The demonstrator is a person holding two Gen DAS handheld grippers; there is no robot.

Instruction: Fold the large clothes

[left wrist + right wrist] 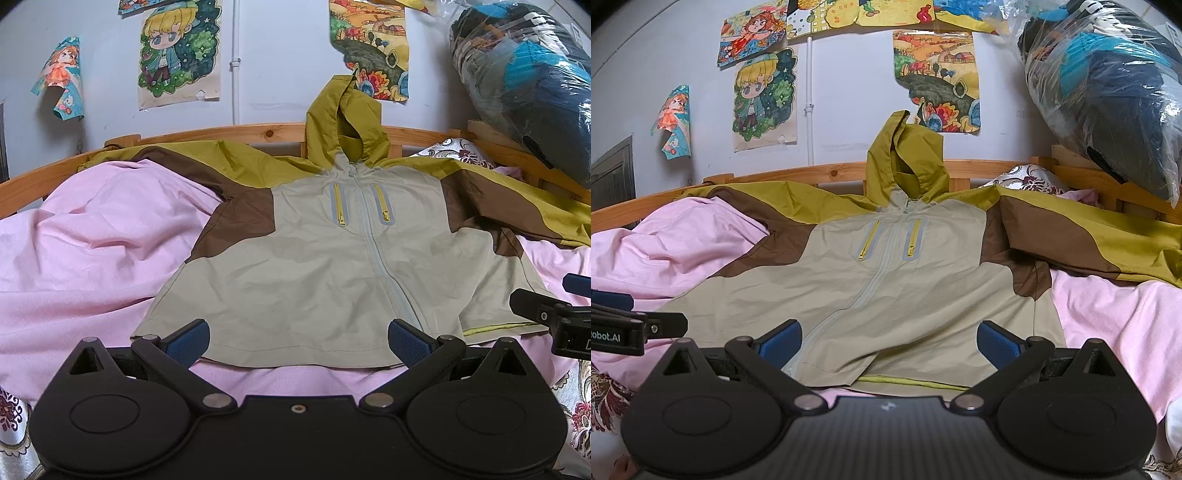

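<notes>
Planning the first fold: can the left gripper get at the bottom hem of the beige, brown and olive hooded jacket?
Probably yes: the left gripper is open right at the jacket's hem, with nothing between them.

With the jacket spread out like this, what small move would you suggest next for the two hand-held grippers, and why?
Probably ease both forward and down onto the bottom hem. The jacket lies flat, zipped, front up on the pink sheet, sleeves spread, nothing folded yet. The left hand-held gripper and right hand-held gripper are both open, poised just short of the hem, holding nothing.
</notes>
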